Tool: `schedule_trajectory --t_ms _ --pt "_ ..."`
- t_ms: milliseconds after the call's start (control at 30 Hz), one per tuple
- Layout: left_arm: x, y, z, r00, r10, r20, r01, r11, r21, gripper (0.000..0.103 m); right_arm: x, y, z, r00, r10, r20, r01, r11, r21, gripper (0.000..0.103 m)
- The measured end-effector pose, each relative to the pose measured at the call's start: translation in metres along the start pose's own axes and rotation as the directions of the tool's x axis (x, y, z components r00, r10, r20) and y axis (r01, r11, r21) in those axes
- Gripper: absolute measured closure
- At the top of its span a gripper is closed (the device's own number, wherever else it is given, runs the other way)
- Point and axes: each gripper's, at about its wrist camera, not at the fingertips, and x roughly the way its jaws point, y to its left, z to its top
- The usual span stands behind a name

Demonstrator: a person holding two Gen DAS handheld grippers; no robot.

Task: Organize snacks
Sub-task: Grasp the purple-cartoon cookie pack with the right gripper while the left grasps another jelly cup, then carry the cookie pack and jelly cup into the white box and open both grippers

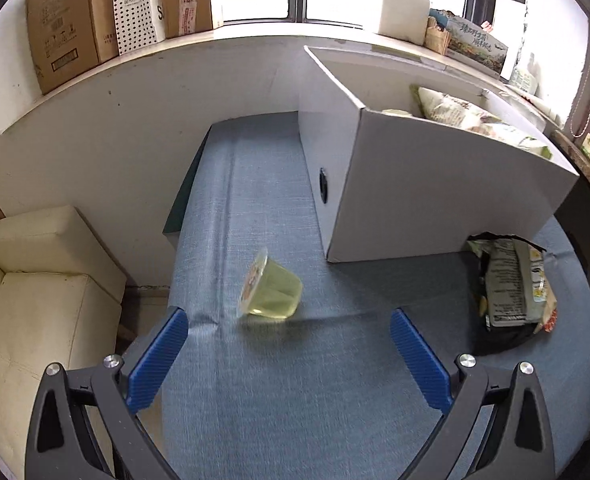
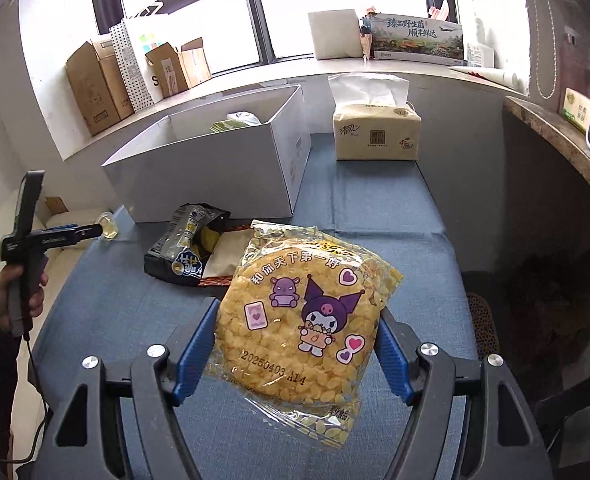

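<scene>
A clear yellow-green jelly cup (image 1: 269, 290) lies on its side on the blue table cloth, just ahead of my left gripper (image 1: 289, 330), which is open and empty. It shows small in the right wrist view (image 2: 109, 227) too. My right gripper (image 2: 297, 334) is shut on a round yellow corn cake packet (image 2: 299, 320) with a cartoon print, held above the table. A white cardboard box (image 1: 435, 196), also in the right wrist view (image 2: 215, 176), holds several snack bags. A dark chips bag (image 2: 187, 246) lies in front of the box, seen in the left wrist view (image 1: 511, 280) at right.
A tissue pack (image 2: 377, 132) stands at the table's far end, right of the box. A cream sofa (image 1: 43, 280) sits below the table's left edge. Cardboard boxes (image 1: 67, 24) line the window sill. A stone counter (image 2: 555, 140) runs along the right.
</scene>
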Motion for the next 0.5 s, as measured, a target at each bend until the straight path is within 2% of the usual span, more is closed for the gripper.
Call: schedule_trajectory --t_ms 200,267,367,400,433,500 --pt "0.028 -0.004 0.014 0.995 0.094 -0.018 -0.093 0.995 0.022 0.001 0.001 -0.008 -0.006 1.0 -0.004 -0.009 0.004 1.0 0.029 0.026" --pt "0.034 -0.008 0.015 0.992 0.125 -0.024 -0.124 0.991 0.04 0.009 0.004 -0.011 -0.008 1.0 0.002 -0.017 -0.002 0.999 0.034 0.026" --pt "0.04 -0.011 0.013 0.989 0.14 -0.048 -0.138 0.989 0.049 0.04 0.007 -0.012 -0.01 1.0 -0.001 -0.024 0.002 0.999 0.035 0.026" --pt "0.043 -0.01 0.012 0.989 0.133 -0.058 -0.131 0.99 0.045 0.057 0.007 -0.012 -0.011 1.0 0.0 -0.027 0.001 0.999 0.036 0.026" --pt "0.043 -0.009 0.01 0.99 0.129 -0.052 -0.127 0.991 0.038 0.062 0.008 -0.012 -0.011 1.0 0.001 -0.031 0.0 0.999 0.036 0.026" --pt "0.042 -0.007 0.011 0.991 0.124 -0.055 -0.123 0.992 0.023 0.063 0.009 -0.013 -0.011 0.999 0.001 -0.034 0.0 0.999 0.035 0.026"
